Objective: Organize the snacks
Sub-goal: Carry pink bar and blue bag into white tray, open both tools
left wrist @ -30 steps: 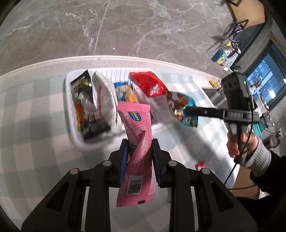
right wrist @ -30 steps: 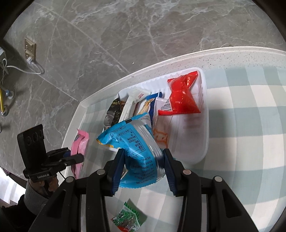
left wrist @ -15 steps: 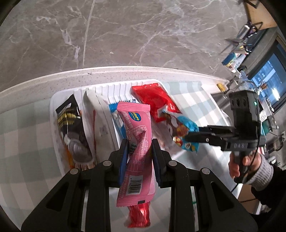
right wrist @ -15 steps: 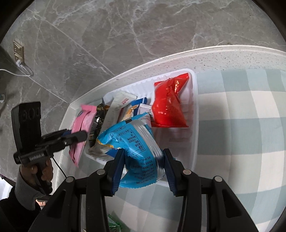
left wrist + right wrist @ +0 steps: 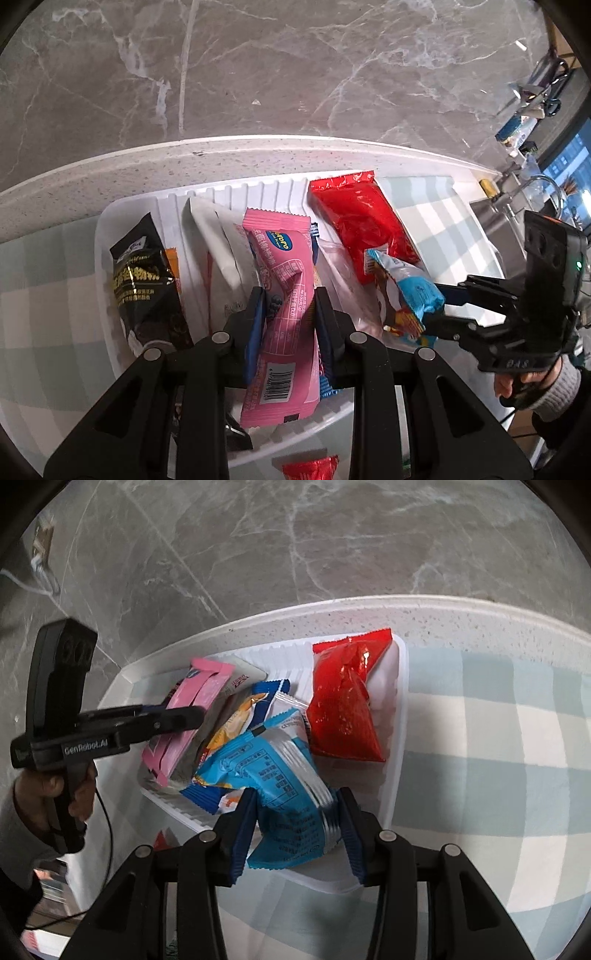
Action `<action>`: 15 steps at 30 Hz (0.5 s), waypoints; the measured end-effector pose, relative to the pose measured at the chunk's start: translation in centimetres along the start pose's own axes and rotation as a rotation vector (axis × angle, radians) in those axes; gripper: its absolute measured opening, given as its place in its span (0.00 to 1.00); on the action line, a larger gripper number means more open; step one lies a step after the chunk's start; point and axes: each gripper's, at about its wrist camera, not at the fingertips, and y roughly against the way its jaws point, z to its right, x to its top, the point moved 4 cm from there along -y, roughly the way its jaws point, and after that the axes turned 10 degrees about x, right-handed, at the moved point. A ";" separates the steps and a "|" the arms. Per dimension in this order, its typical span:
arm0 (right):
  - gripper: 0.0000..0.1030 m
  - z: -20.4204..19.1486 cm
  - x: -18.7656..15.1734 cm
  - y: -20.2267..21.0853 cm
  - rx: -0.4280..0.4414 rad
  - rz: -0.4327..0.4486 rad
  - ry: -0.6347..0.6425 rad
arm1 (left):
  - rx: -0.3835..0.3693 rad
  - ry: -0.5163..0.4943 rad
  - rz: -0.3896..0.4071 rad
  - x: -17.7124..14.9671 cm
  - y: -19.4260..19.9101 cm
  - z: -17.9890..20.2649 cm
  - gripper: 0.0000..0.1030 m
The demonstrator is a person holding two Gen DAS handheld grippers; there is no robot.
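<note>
At the bottom centre of the left wrist view, the left gripper (image 5: 288,317) pinched a pink packet (image 5: 284,306) with a barcode at its lower end, held over the white ribbed tray (image 5: 258,188). At the bottom of the right wrist view, the right gripper (image 5: 295,823), its fingers having just eased apart a little, gripped a crinkled blue packet (image 5: 277,775) over the tray's near edge. Farther up, a glossy red pouch (image 5: 362,225) lay in the tray's upper right, a black packet (image 5: 144,284) at its left.
</note>
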 end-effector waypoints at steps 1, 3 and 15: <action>0.47 -0.2 0.0 0.0 -0.012 0.000 0.011 | 0.004 0.003 0.007 0.1 -0.1 0.1 0.25; 0.49 -0.6 0.0 0.1 -0.026 0.003 0.029 | 0.018 0.003 0.009 0.3 -0.2 0.2 0.34; 0.58 -2.0 0.2 3.5 -0.035 0.080 0.046 | 0.043 -0.027 0.111 0.0 4.2 0.7 0.55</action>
